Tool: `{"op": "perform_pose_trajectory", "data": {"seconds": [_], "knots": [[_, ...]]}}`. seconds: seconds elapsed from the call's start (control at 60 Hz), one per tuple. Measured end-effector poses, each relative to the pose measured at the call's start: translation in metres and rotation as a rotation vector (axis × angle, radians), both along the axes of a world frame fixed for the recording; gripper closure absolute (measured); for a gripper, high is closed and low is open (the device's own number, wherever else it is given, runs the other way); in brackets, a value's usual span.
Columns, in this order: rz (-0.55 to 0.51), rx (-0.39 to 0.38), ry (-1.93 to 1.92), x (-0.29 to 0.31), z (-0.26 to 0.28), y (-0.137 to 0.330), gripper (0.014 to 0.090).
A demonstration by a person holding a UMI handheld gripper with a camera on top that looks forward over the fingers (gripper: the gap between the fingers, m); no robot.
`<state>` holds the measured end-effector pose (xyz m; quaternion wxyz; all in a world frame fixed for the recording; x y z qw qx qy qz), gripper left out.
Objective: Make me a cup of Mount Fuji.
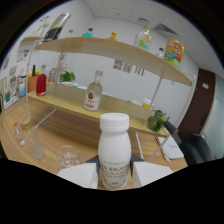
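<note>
1. Gripper view: the gripper (114, 176) shows two pale fingers (80, 176) low in the view, one on each side of a white bottle (114, 150). Both fingers press against the bottle's lower sides, so the gripper is pinching it.
2. The white bottle has a white screw cap and a white body. Grey print on its label reads something like "ENJOY"; the smaller lines beneath are too small to read.
3. The bottle stands upright, its long axis vertical and its cap pointing up, leaning slightly.
4. It is the nearest thing in the scene, held above the wooden table (70, 131), with everything else beyond it.
5. Near left of the fingers, a clear glass cup (68, 155) sits on the table. Further left stand slim clear glassware pieces (26, 131).
6. Farther off, on a low wooden shelf (115, 105), a clear bottle with a red-and-white label (92, 92) stands upright; its writing cannot be read.
7. At far left on that shelf stand a red bottle (41, 84) and green leaves (67, 76).
8. To the right, a green round fruit (156, 121) rests on the shelf's end.
9. An upper shelf (100, 46) carries a yellow-orange packet (174, 53) and a pale bottle (144, 38); their labels are unreadable.
</note>
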<state>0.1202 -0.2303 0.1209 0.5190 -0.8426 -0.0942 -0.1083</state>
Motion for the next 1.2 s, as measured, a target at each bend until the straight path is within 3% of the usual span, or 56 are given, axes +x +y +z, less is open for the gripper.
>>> {"op": "perform_pose_trajectory", "data": {"seconds": [0.2,0.567,0.917,1.067,1.2], "knots": [[0.207,-0.049,-0.481,0.0,-0.021,0.002,0.0575],[0.43,-0.052,-1.237,0.012,-0.002,0.025,0.0574],[0.539,-0.044,-1.611,0.008,0.014,0.037,0.0572],[0.541,-0.056,-1.597,0.008,0.012,0.036,0.0575],[0.509,-0.022,-1.476,0.003,0.019,0.033,0.0574]]}}
